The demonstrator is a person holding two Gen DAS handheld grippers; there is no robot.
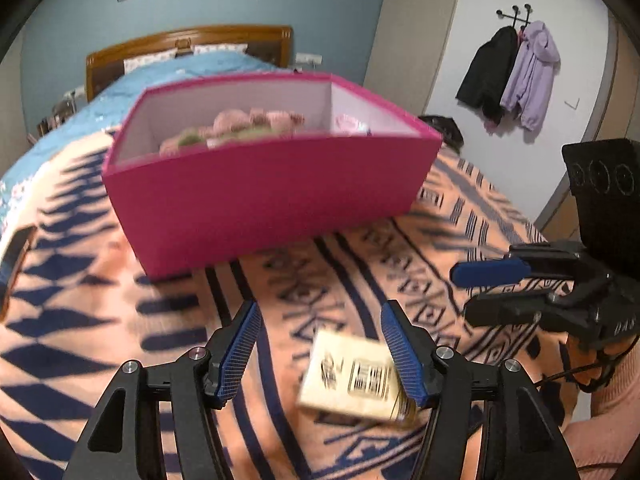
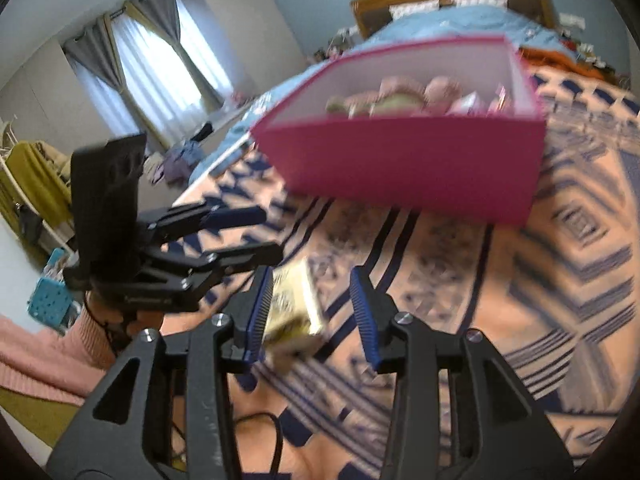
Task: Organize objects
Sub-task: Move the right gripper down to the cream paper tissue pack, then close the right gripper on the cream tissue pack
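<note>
A pink storage box stands on the patterned blanket, holding pink and green plush toys; it also shows in the right wrist view. A small cream carton with a barcode lies on the blanket near me, blurred. My left gripper is open, the carton close to its right finger. My right gripper is open, the carton against its left finger, not clamped. Each gripper shows in the other's view: the right gripper, the left gripper.
The orange and navy blanket covers the bed's near part; a blue quilt and wooden headboard lie beyond. Coats hang on the right wall. Curtains and clutter stand at the left.
</note>
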